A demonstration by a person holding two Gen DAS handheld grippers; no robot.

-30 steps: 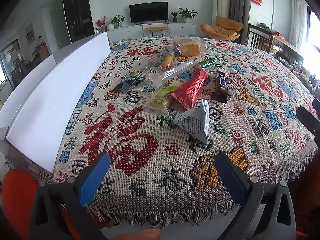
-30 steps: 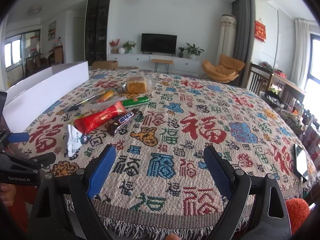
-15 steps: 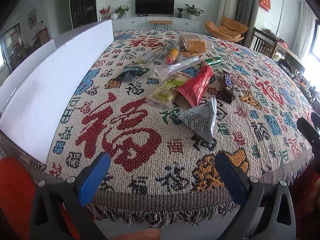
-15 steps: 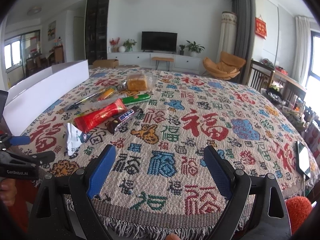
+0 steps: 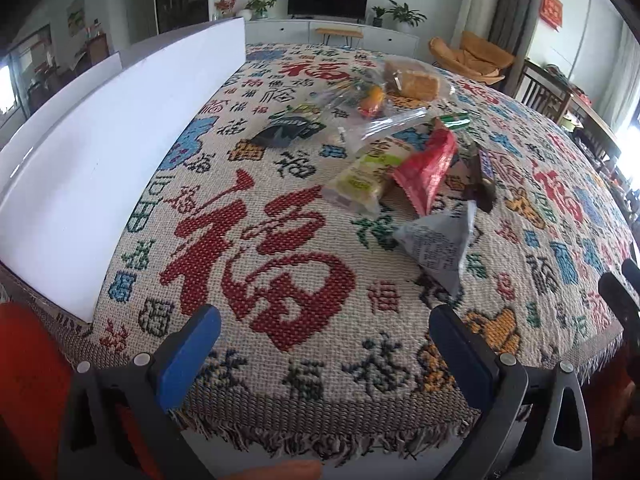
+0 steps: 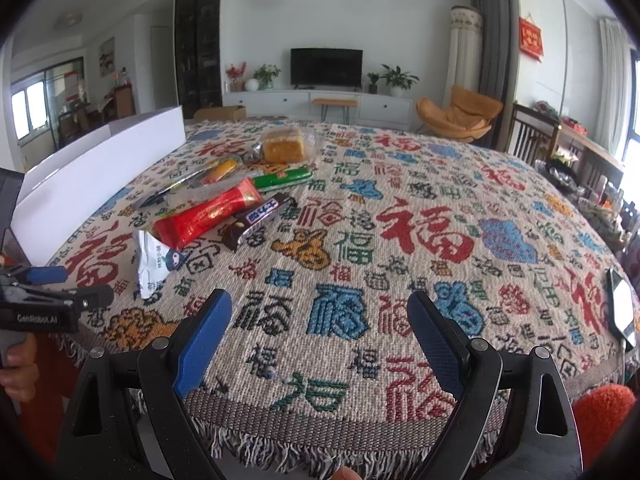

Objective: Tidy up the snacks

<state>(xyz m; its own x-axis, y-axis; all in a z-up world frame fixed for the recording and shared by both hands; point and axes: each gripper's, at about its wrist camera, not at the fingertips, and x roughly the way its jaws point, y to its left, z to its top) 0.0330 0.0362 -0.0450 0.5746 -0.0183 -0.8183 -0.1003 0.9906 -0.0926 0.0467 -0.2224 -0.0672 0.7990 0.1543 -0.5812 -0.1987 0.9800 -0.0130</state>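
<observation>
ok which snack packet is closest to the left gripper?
The white-and-grey triangular packet: it lies at the near end of the pile, ahead of the open left gripper. The red packet and the others lie farther back.

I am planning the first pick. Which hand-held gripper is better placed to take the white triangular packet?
Probably the left hand-held gripper: open, with the white triangular packet just ahead. The right hand-held gripper, also open, has it far to its left.

Both grippers hover level at the near fringed edge of the table, blue-padded jaws spread wide and holding nothing: the left gripper (image 5: 324,338) toward the near left corner, the right gripper (image 6: 320,322) beside it.
</observation>
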